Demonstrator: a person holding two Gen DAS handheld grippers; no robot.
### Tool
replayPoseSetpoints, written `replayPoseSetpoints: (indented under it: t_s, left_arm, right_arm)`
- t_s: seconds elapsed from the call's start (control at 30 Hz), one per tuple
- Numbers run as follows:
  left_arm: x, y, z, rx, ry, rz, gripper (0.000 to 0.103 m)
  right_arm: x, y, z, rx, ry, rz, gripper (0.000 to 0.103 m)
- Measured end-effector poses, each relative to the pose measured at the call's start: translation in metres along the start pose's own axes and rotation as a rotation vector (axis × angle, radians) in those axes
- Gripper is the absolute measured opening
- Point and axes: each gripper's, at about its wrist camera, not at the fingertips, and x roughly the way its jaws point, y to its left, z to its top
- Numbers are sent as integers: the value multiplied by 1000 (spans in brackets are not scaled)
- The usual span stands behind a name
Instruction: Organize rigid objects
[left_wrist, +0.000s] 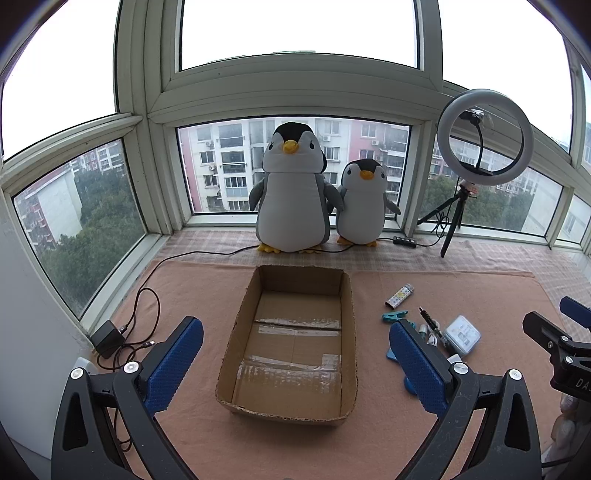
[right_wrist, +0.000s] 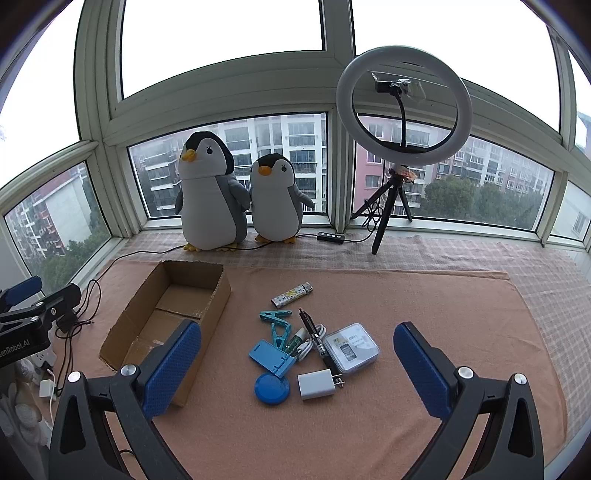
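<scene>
Both grippers hang above the near edge of the pink cloth (right_wrist: 406, 314), empty, fingers wide apart: the left gripper (left_wrist: 295, 369) faces the box (left_wrist: 295, 410), the right gripper (right_wrist: 297, 369) faces the pile of small things. The box is plain corrugated card, open-topped, its floor taped and bare, standing toward the cloth's left side; the pile lies just right of it, mid-cloth. Nothing has gone in yet, so the step in hand is judged to be a first pick. Nearest the right gripper are the round blue lid (right_wrist: 272, 387), flat and slick, and the white charger (right_wrist: 317, 386), a blocky cube with two prongs; the charger looks the easier start, as it stands clear at the pile's near edge and offers flat parallel faces for the ribbed blue pads. Come straight down, close across its body and not the prongs. Behind it the blue stand (right_wrist: 271, 357), the clear case (right_wrist: 352, 347), a black pen (right_wrist: 314, 334), a white cable and two teal clips (right_wrist: 275, 315) overlap, so they are better taken one by one afterward. What looks like a small green tube sits among them, hard to make out. Farthest, alone, lies the patterned lighter (right_wrist: 291, 294), a smooth cylinder likely to roll; grip it across its width.
</scene>
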Motion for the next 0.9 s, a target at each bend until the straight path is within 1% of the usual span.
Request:
replayPoseSetpoints:
  t_s: [0.9]
  left_arm:
    - [2, -3, 0, 3, 5, 0, 102]
  right_arm:
    - [2, 0, -4, 2, 3, 0, 103]
